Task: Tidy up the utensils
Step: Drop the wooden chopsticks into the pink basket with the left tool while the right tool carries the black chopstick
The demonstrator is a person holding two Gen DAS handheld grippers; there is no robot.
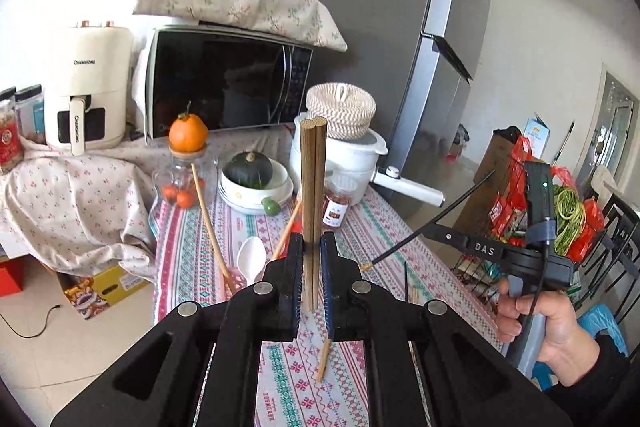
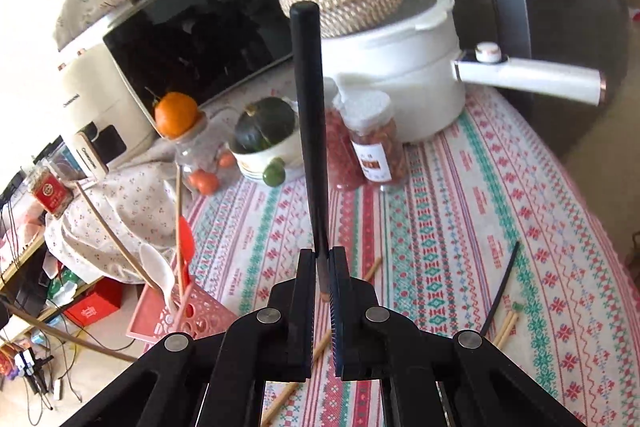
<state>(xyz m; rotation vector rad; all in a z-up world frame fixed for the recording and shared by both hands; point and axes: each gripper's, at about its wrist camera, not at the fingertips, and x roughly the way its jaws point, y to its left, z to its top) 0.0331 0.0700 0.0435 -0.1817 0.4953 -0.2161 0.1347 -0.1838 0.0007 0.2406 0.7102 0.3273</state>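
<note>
The left tool (image 1: 312,251) pinches brown chopsticks (image 1: 313,179) upright above the tabletop (image 1: 360,227). Only the right view shows the right tool (image 2: 323,267) clamping a black stick (image 2: 310,115), and the pink holder (image 2: 196,307) at the tabletop's edge.

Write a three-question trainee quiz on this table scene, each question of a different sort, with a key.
1. True or false: the left tool is shut on a pair of brown wooden chopsticks.
2. The right tool grips: A) a black chopstick B) a spoon C) nothing.
3. Fill in: the white plastic spoon stands in the pink perforated ____.

Key: 1 true; 2 A; 3 basket.
</note>
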